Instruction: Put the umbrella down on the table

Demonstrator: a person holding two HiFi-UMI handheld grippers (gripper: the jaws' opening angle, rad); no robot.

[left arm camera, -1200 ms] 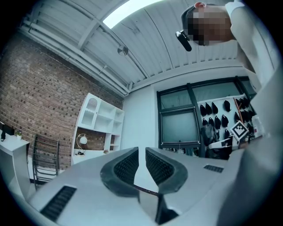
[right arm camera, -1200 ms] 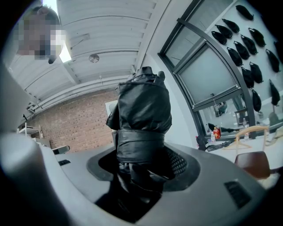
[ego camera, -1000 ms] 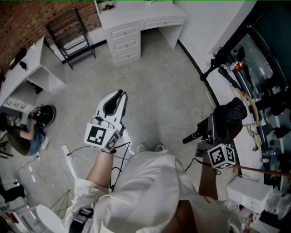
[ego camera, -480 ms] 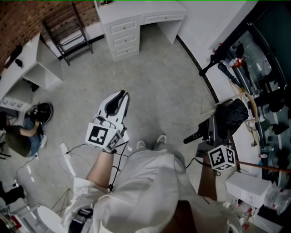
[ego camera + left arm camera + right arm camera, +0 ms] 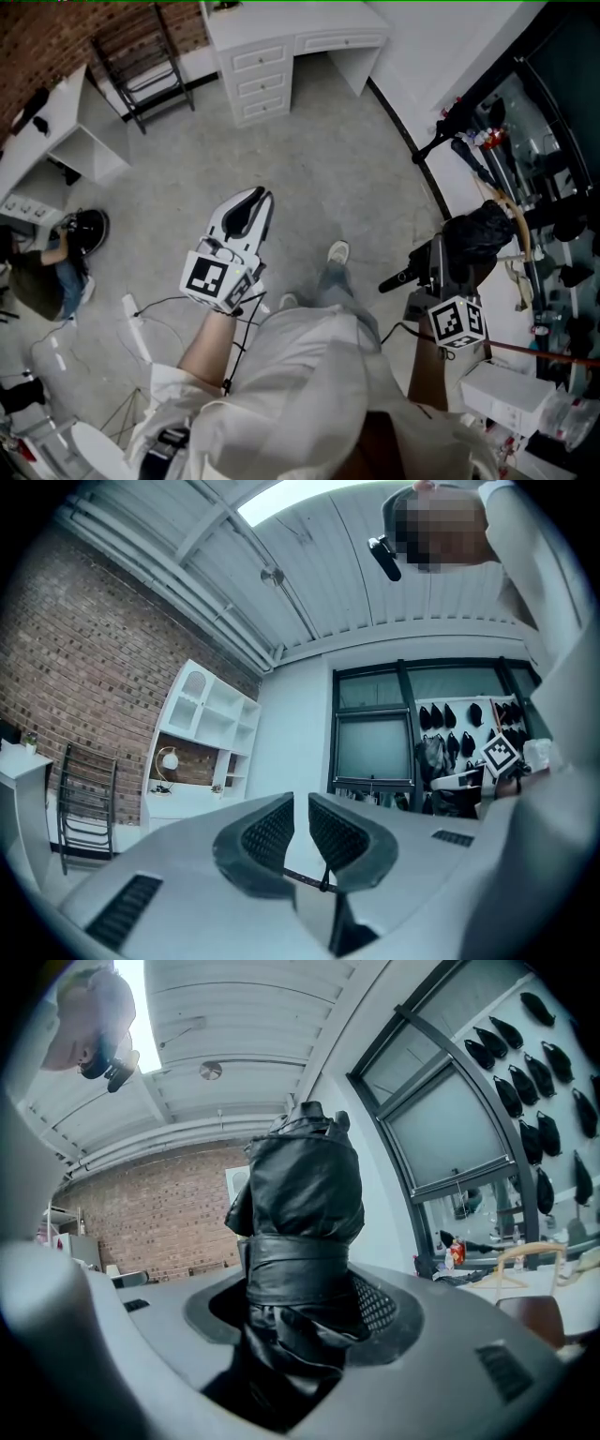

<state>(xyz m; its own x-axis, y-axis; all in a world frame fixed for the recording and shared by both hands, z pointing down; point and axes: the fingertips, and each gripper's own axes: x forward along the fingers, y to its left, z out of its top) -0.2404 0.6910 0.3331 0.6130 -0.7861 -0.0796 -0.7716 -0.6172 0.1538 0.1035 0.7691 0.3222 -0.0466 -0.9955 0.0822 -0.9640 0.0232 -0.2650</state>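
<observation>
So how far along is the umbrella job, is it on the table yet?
Not yet. Done: the folded black umbrella is picked up, clamped in the right gripper. In hand: it is held in the air by the white table. Left: lay it on the table and let go. The left gripper is empty.

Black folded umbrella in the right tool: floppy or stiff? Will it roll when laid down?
The umbrella, clamped in the right tool, shows crumpled fabric: probably squashy outside, stiff along its core. The strap wraps it tight, so it likely won't flop open. Roughly round bundle: it may roll a little once laid flat.
</observation>
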